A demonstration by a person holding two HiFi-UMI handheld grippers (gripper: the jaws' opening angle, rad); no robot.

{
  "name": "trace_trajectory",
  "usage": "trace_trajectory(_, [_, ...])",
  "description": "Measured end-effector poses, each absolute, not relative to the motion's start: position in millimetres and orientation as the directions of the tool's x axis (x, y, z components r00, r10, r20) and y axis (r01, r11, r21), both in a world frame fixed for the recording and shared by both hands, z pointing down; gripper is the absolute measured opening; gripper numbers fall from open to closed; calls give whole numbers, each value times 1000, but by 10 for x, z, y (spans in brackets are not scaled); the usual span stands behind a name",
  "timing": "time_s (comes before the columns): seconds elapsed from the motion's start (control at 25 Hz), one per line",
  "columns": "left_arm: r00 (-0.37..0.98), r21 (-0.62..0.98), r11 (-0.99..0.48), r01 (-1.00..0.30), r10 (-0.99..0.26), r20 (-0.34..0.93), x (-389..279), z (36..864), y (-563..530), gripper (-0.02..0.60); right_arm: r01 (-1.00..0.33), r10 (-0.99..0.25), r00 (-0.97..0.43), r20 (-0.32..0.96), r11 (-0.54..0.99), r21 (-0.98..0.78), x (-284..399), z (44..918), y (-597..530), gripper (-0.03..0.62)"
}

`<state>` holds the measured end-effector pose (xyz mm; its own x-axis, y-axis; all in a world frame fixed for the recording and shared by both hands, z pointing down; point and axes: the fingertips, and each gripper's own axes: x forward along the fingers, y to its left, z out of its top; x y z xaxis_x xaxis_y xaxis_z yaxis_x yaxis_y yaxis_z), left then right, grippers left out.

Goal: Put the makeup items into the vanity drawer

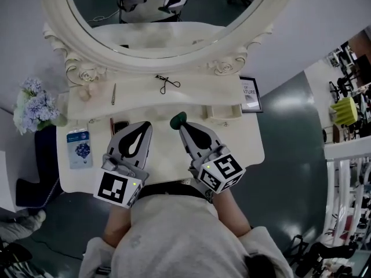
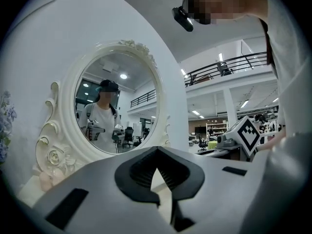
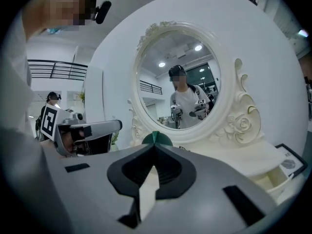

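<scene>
Bare bench point(image 1: 243, 141) lies ahead of both tools as far as the raised shelf point(image 1: 139, 94). My right hand-held gripper point(image 1: 182, 127) is clenched on a green piece point(image 1: 178, 119), possibly a sponge. It projects beyond the tips, its long axis roughly along the jaws. My left hand-held gripper point(image 1: 144, 126), alongside, is closed and empty.

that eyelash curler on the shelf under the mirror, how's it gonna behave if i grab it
The eyelash curler looks like thin dark metal, so probably stiff and light. Its scissor loops suggest it may pivot if pinched by one handle. Lying flat on the shelf, it is unlikely to roll.
</scene>
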<state>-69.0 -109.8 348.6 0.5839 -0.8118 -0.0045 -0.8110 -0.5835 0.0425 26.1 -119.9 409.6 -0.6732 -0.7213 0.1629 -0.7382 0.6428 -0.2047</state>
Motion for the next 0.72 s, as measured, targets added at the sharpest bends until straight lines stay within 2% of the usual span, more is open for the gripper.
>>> trace_trajectory(0.4, [630,39,-629,-777,-776,25,-248,3508,-1073,9,-794,-786,-602,142,571,-208,881,4045,-1197,20])
trace_trajectory(0.72, [654,24,-654,-756,-756,1,22,3450,-1063,9,-826,-821,-554,135,523,-208,1223,4037,-1183,20])
